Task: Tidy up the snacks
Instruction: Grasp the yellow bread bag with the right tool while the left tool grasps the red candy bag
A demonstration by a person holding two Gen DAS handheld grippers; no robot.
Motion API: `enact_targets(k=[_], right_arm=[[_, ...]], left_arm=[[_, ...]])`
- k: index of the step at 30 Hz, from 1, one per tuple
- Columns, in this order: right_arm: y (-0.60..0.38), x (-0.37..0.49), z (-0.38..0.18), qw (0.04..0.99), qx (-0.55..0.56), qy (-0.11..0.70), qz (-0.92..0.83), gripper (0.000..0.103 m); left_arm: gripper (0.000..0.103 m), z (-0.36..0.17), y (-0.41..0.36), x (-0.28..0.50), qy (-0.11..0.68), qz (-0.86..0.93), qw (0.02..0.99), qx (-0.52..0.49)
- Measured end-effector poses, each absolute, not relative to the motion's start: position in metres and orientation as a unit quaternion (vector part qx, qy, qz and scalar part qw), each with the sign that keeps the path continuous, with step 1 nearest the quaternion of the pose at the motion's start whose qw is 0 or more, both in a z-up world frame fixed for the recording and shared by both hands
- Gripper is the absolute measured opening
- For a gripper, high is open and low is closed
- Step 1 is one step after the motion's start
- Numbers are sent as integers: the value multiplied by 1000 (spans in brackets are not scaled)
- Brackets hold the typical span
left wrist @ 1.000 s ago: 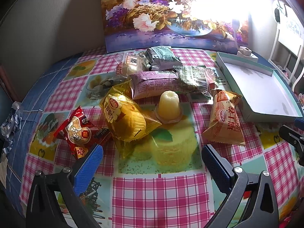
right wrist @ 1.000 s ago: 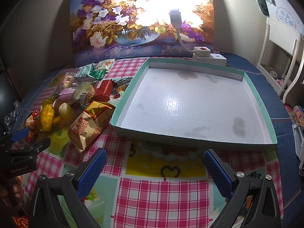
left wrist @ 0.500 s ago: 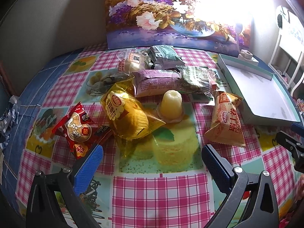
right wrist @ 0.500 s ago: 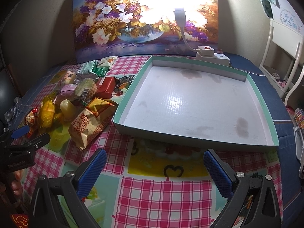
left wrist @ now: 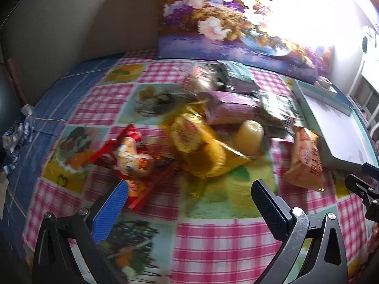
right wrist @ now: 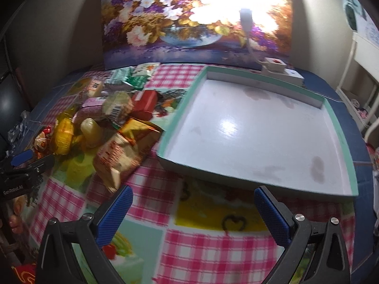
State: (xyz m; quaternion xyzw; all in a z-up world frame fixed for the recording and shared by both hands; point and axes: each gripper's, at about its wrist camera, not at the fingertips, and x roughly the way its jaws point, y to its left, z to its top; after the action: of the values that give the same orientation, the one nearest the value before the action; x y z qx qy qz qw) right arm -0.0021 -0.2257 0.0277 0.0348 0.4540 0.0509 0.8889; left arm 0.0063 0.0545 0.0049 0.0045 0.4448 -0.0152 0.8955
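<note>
A pile of snacks lies on the checked tablecloth: a red packet (left wrist: pixel 132 158), a yellow packet (left wrist: pixel 199 146), a pale jelly cup (left wrist: pixel 248 135), a purple packet (left wrist: pixel 232 108) and an orange packet (left wrist: pixel 305 161). My left gripper (left wrist: pixel 189 189) is open and empty just in front of the red and yellow packets. My right gripper (right wrist: pixel 193 201) is open and empty, near the front edge of the empty white tray (right wrist: pixel 255 127) with green rim. The orange packet (right wrist: pixel 123 151) lies left of the tray. The left gripper (right wrist: pixel 26 163) shows at that view's left edge.
A flower painting (right wrist: pixel 196 19) leans against the wall behind the table. A white power strip (right wrist: pixel 281 71) sits behind the tray. A white shelf (right wrist: pixel 364 71) stands at the right. Green packets (right wrist: pixel 128 78) lie at the back of the pile.
My left gripper has moved closer to the snacks and swung left; its view is blurred. My right gripper has shifted forward and to the left. Both stay open.
</note>
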Motion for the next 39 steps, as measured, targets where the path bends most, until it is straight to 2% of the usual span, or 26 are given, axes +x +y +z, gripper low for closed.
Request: enact_targets(k=[8, 13, 19, 23, 31, 34, 36, 39], right_arm=[[-183, 28, 31, 875, 46, 472, 100, 103], [-156, 37, 32, 866, 50, 481, 127, 103], [-138, 52, 29, 863, 58, 486, 122, 102], [-136, 61, 29, 863, 70, 486, 116, 96], [-138, 68, 22, 857, 84, 494, 121, 74], [-142, 70, 18, 855, 92, 496, 116, 62], [-143, 69, 18, 858, 90, 493, 116, 49], [-146, 68, 17, 857, 96, 492, 119, 44]], left_arm=[[103, 5, 80, 20, 453, 1, 892, -11], [103, -2, 105, 28, 469, 17, 881, -54], [103, -6, 113, 40, 468, 29, 882, -47], [103, -15, 115, 49, 483, 34, 874, -36], [101, -21, 124, 52, 482, 37, 873, -68], [81, -22, 124, 53, 483, 29, 872, -77], [76, -24, 125, 54, 486, 23, 869, -87], [57, -24, 126, 54, 485, 13, 868, -100]])
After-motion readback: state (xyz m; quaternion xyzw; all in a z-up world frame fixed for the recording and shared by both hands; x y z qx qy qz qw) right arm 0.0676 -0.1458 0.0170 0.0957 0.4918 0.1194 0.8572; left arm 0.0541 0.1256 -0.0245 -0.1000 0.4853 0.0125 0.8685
